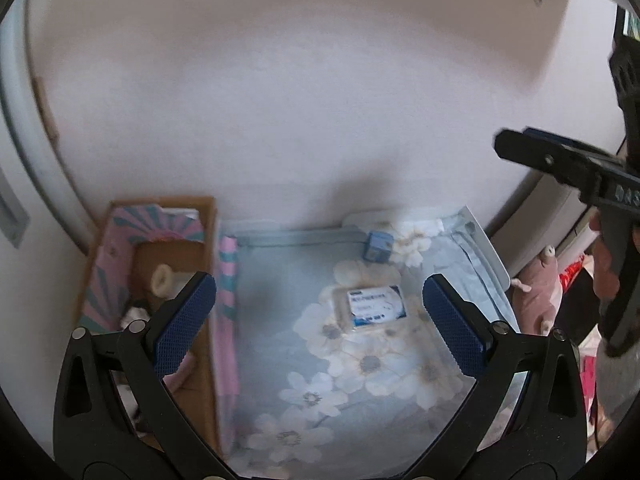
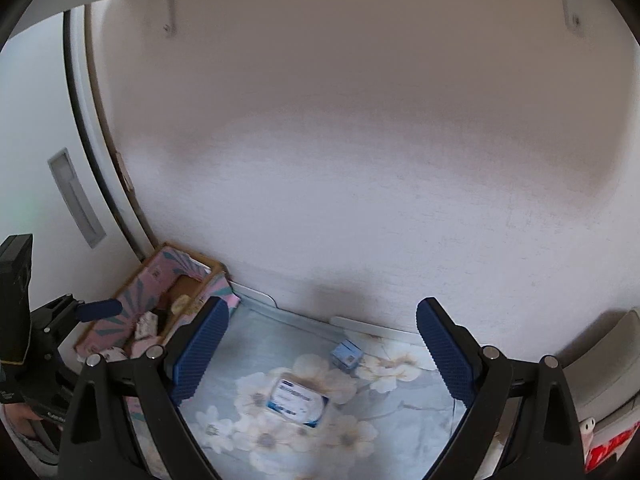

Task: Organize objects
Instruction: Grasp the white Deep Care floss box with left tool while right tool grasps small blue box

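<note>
Both grippers held above a bed with a pale blue floral cover, against a white wall. Left gripper fingers spread wide, nothing between them. Right gripper fingers also wide, nothing held.

Flat white-and-blue packet lies on the cover, mid-bed. Small blue box sits further back, near the wall, apart from the packet. Both also show in the right view: packet, box.

Cardboard box with pink and teal striped flaps stands at the bed's left end in the corner, holding a cream roll and other small items, too blurred to name.

Left view only: a pink plush toy beyond the bed's right edge, and the right gripper seen side-on at upper right with a hand on its handle. Right view only: a door with recessed handle left of the corner, shelf brackets high on the wall, and the left gripper at lower left, one blue finger over the cardboard box.
</note>
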A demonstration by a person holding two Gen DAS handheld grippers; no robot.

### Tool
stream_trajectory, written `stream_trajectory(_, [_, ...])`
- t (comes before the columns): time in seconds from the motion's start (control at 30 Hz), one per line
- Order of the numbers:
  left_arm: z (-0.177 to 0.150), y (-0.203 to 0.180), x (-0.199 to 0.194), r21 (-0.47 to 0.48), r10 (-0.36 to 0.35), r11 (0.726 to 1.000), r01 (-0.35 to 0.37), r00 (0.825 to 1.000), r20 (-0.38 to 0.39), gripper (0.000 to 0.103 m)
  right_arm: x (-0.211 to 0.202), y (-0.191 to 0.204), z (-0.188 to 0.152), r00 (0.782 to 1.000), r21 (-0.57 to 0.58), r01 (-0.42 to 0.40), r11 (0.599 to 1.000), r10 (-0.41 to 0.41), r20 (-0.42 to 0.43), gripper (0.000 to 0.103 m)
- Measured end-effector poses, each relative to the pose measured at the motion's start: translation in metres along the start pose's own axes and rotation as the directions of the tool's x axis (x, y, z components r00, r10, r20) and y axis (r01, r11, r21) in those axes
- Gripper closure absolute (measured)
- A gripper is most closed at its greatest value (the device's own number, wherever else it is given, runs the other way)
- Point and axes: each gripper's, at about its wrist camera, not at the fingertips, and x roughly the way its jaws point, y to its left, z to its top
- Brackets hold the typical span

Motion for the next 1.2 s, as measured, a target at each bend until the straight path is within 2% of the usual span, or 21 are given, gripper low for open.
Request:
stream_trajectory(0.23, [-0.025,-0.032,0.061,-0.007,-0.019,1.0,0.019,0.995,-0.097,0.0,0.065,-0.025,-0.037,0.995,-0.029,-0.043,0.999,0.04,-0.093,0.009])
stream_trajectory(0.5, [-0.055,-0.057,0.138,-0.057,-0.034,0.998,0.023,0.979,-0.2,0.0,0.141,-0.047,-0.082,0.975,-0.05,-0.128,0.991,0.116,-0.187,0.009])
stream_trajectory(0.83, [-0.073,-0.071,0.204,-0.084,0.014,0.996,-0.039,0.961,-0.275,0.0,0.19,-0.059,-0.097,0.963,-0.099,-0.165,0.981,0.139,-0.23,0.01])
stream_trajectory(1.03, [-0.074,-0.064,0.223,-0.119,0.022,0.991,-0.059,0.955,-0.295,0.0,0.216,-0.054,-0.103,0.949,-0.137,-0.196,0.971,0.153,-0.275,0.026])
stream_trajectory(1.13, [-0.071,-0.066,0.228,-0.1,0.034,0.993,-0.067,0.955,-0.296,0.0,0.224,-0.048,-0.105,0.944,-0.161,-0.208,0.965,0.155,-0.291,0.035])
stream_trajectory(1.2, [-0.07,-0.066,0.23,-0.09,0.038,0.994,-0.068,0.953,-0.3,0.001,0.229,-0.046,-0.106,0.94,-0.166,-0.216,0.962,0.159,-0.301,0.044])
